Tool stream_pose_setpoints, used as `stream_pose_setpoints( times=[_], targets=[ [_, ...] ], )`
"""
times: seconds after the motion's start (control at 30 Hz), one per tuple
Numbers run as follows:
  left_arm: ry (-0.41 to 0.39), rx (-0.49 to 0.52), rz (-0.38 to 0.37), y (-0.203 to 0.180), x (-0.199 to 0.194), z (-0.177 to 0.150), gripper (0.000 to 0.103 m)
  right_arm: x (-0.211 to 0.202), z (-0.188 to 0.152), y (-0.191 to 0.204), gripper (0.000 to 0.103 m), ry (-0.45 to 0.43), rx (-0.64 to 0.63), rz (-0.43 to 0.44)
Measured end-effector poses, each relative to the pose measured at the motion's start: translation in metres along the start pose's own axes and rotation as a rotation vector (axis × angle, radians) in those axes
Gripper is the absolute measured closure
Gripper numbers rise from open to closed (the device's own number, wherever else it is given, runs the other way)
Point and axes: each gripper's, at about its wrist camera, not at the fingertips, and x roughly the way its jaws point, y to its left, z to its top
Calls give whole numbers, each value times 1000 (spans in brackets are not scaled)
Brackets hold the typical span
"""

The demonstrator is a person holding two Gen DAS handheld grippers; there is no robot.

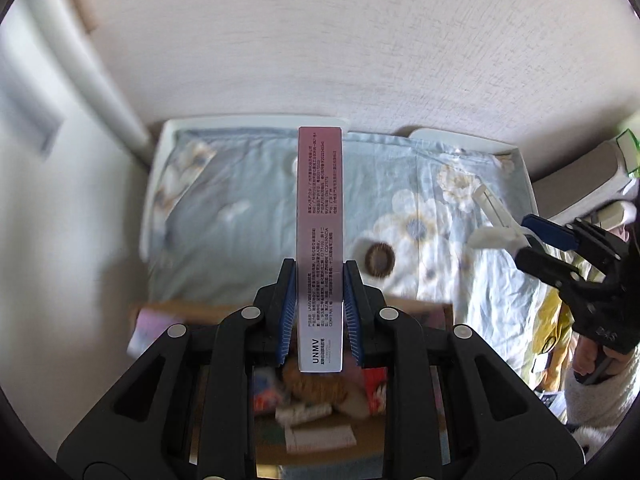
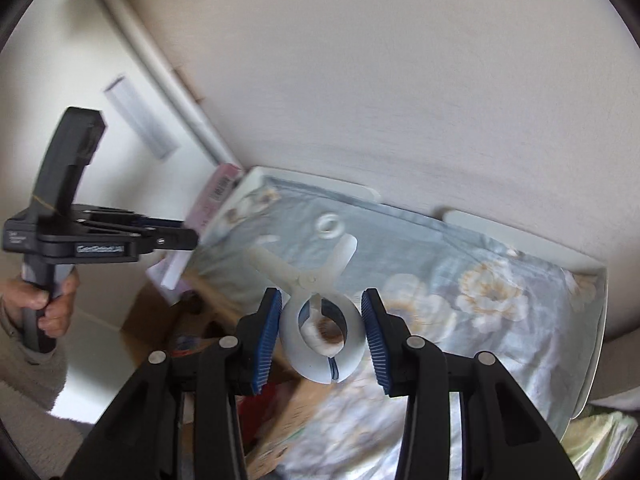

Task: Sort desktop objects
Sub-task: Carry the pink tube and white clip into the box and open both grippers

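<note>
Here the left tool was clamped on a slim pink box, blue pads pressed to both long sides near its lower end. The box stood out along the fingers toward 12 o'clock, printed side to the camera, "UNMV" at its near end. It hung in the air over a floral sheet spread on a white tray-like bench.

In the right wrist view, the right tool gripped a white clip by its ring end, pads against the ring at 9 and 3 o'clock. The clip's two handles splayed toward 12 o'clock, clear of the sheet.

A cardboard carton lay at 6 o'clock in the left wrist view, below the left tool, holding blurred packets, one red. In the right wrist view a hand at 9 o'clock gripped the left tool's handle, the box poking out toward the bench corner. Behind the bench stood a pale wall.
</note>
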Motion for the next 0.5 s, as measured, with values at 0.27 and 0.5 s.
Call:
stream_pose_setpoints(
  times=[0.27,0.5],
  targets=[
    [39,-122,40,25,-13,-65,83,10,-31,67,65,81,-154,122],
    [88,-175,116,38,10,-104,83,50,-54,88,65,178,-229,155]
  ],
)
